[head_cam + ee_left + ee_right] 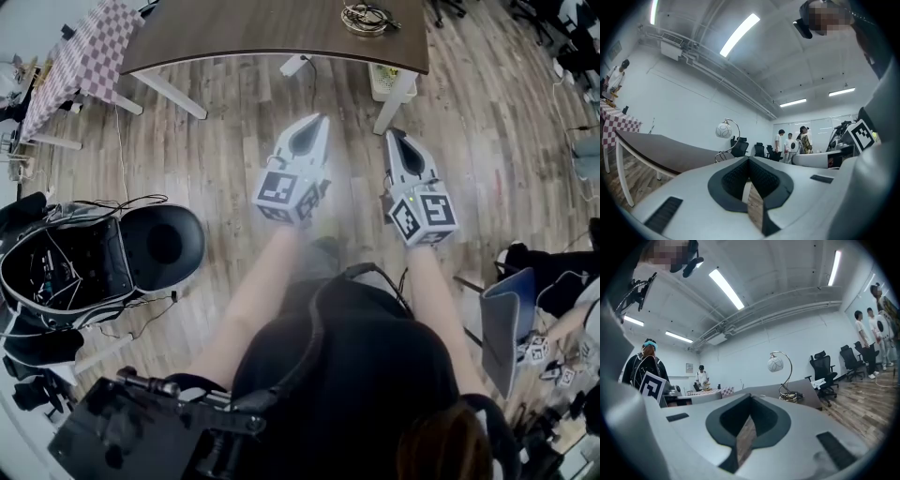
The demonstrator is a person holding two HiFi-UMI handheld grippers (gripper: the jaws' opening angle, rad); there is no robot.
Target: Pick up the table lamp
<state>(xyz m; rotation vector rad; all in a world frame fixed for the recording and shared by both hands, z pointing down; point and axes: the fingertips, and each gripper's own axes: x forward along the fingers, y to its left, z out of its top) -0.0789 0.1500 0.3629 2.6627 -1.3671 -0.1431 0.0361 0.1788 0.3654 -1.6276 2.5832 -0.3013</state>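
The table lamp (pixel 775 364) stands upright on the dark table (pixel 234 28), near its right end in the head view and well ahead of both grippers. Its long axis is vertical, and the thin stem arches over so that the round white shade hangs pointing down. The left gripper (pixel 319 117) and right gripper (pixel 396 133) are held level, side by side, aimed toward the table — each with its jaws closed together and nothing between them.

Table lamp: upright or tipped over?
Upright. The table lamp stands with its base on the desk, its curved neck rising and the globe shade hanging from the tip.
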